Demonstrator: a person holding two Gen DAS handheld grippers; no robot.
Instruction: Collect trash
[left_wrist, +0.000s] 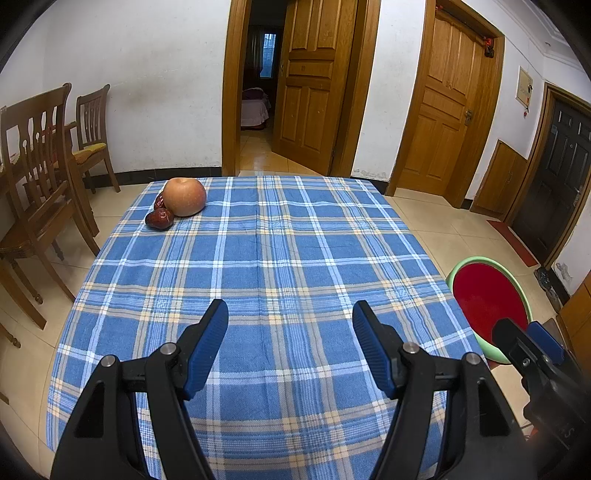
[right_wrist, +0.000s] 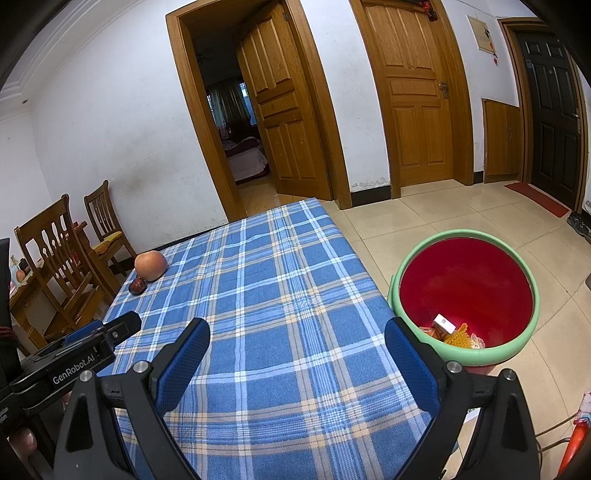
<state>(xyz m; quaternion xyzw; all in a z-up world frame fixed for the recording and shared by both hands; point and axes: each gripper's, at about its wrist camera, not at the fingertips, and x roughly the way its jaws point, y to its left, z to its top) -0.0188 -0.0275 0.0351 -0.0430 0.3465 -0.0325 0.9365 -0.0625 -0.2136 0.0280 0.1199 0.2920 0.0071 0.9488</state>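
Observation:
A red bin with a green rim stands on the floor right of the table; it also shows in the left wrist view. Trash lies in it: a small white and orange box and yellow scraps. My left gripper is open and empty above the near part of the blue plaid tablecloth. My right gripper is open and empty above the table's near right part, next to the bin. An apple and two red dates lie at the far left corner.
Wooden chairs stand left of the table. Behind it are an open doorway, a closed wooden door and a dark door at the right. The floor is tiled.

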